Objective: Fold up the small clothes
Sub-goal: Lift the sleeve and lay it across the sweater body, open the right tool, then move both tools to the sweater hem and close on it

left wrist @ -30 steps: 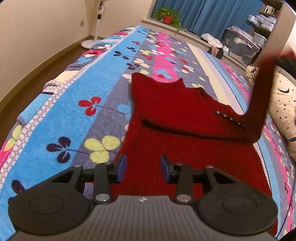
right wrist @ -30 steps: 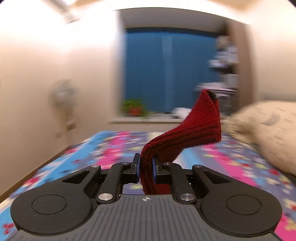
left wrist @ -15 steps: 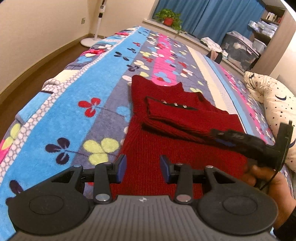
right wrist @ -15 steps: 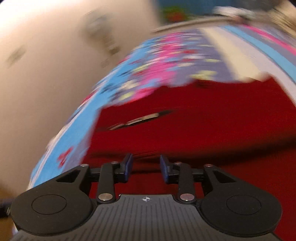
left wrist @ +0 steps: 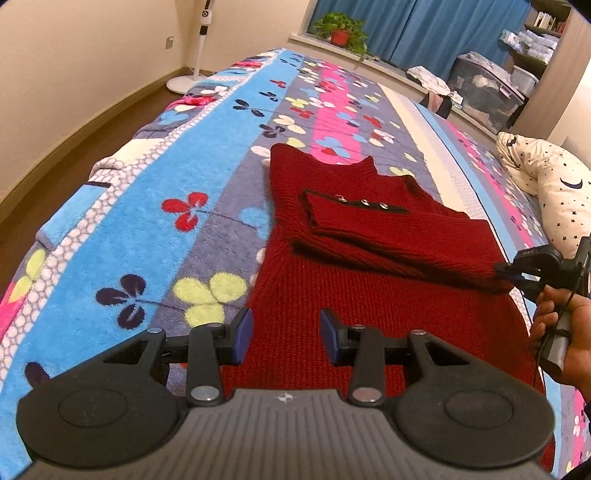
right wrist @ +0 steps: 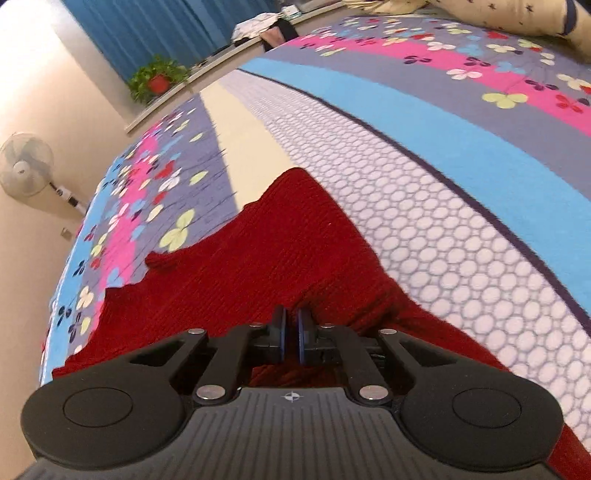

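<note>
A dark red knit sweater (left wrist: 369, 266) lies flat on the flowered bedspread (left wrist: 177, 177). One sleeve with metal buttons (left wrist: 364, 202) is folded across its chest. My left gripper (left wrist: 286, 334) is open and empty, just above the sweater's near hem. My right gripper (left wrist: 508, 275) shows at the right, held by a hand, at the sweater's right edge. In the right wrist view the right gripper (right wrist: 291, 328) is nearly shut with its jaws at a bunched fold of the sweater (right wrist: 229, 280).
A star-print pillow (left wrist: 550, 188) lies at the bed's right side. A standing fan (left wrist: 195, 48) is on the floor at the far left. A potted plant (left wrist: 341, 29), storage boxes (left wrist: 487, 92) and blue curtains are beyond the bed.
The right gripper carried the sleeve down from the air, laid it across the sweater, opened, then moved to the sweater's right edge and closed. The left gripper stayed put.
</note>
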The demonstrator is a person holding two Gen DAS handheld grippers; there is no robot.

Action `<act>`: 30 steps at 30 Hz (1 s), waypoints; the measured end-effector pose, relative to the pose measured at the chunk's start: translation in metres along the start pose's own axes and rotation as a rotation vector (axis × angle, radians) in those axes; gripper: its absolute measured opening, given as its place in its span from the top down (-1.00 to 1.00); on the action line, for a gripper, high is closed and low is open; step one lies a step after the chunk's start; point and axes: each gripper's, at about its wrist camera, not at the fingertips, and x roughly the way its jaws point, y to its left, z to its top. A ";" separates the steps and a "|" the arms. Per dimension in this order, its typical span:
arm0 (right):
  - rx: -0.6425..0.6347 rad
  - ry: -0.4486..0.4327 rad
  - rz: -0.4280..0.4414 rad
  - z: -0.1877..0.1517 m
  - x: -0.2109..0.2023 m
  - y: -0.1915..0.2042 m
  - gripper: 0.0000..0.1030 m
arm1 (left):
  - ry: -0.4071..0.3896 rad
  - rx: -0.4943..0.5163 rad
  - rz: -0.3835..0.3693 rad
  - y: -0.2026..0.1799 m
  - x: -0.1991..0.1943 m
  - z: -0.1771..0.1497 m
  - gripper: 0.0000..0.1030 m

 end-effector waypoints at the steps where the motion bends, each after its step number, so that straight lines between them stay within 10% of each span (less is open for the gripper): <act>1: -0.003 0.000 -0.013 0.000 0.000 0.000 0.89 | 0.001 0.001 0.003 0.000 0.001 0.000 0.14; 7: -0.096 -0.043 0.012 0.002 0.000 0.013 0.81 | 0.006 0.013 0.009 0.000 0.003 -0.001 0.14; 11: -0.052 0.083 -0.003 0.007 0.008 -0.007 0.86 | 0.009 0.015 0.022 0.000 0.004 -0.003 0.14; 19: -0.216 -0.039 0.113 0.006 -0.100 -0.031 0.39 | 0.004 0.029 0.032 0.002 0.002 -0.009 0.14; 30: -0.297 -0.179 0.086 -0.020 -0.217 -0.121 0.34 | -0.072 0.138 0.050 -0.014 -0.022 -0.030 0.14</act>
